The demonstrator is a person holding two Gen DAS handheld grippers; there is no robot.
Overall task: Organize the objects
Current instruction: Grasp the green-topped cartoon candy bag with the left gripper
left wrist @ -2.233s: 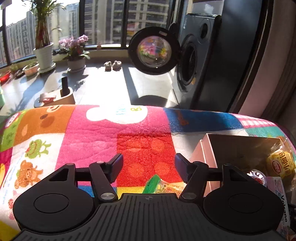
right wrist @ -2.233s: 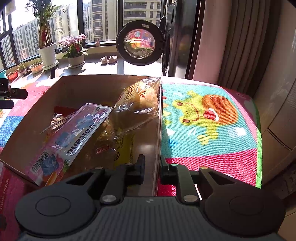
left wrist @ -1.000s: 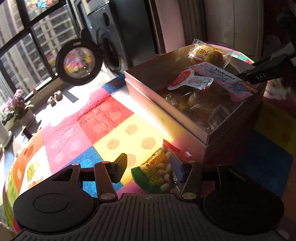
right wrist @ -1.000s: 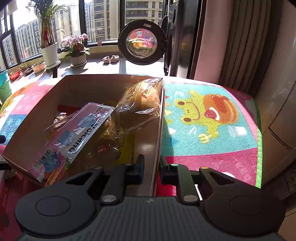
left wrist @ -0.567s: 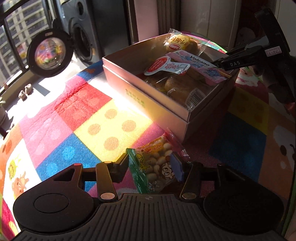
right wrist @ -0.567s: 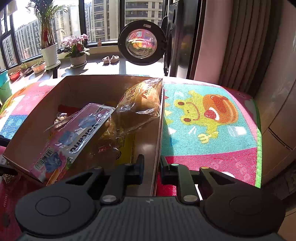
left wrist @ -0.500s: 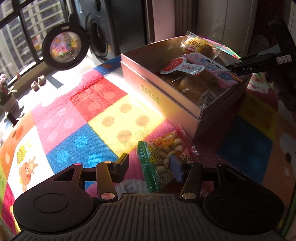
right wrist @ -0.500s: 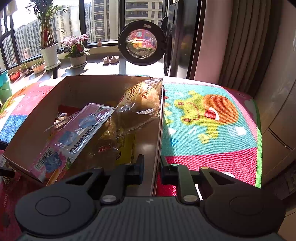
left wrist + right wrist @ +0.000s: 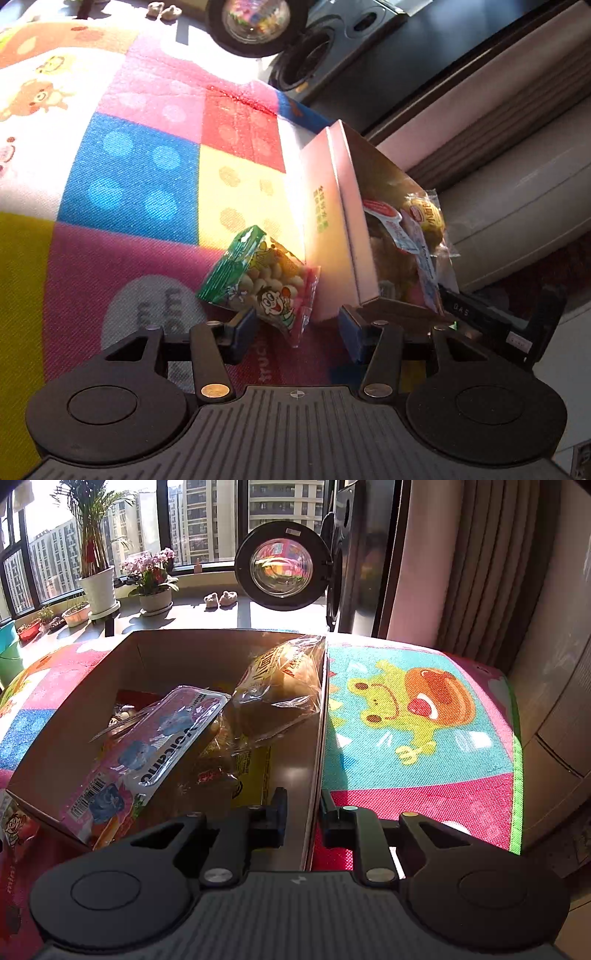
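A green snack bag of small round puffs (image 9: 262,284) lies on the play mat against the outer side of a pink cardboard box (image 9: 332,221). My left gripper (image 9: 297,328) is open just behind the bag. The bag's edge is near the left finger, with a clear gap to the right finger. My right gripper (image 9: 303,808) is shut on the box's right wall (image 9: 317,738), one finger inside and one outside. The box holds a pink Volcano pack (image 9: 147,753) and a bagged bun (image 9: 284,679). A corner of the snack bag (image 9: 14,827) shows outside the box at lower left.
The colourful play mat (image 9: 129,177) covers the whole surface, with a frog picture (image 9: 406,709) right of the box. Beyond the far edge stand a washing machine with its round door open (image 9: 282,565) and potted plants (image 9: 98,587). Curtains hang at the right.
The left view has rolled and swung toward the box. The snack bag sat near the right finger before and now lies near the left finger. The right gripper has kept still on the box wall.
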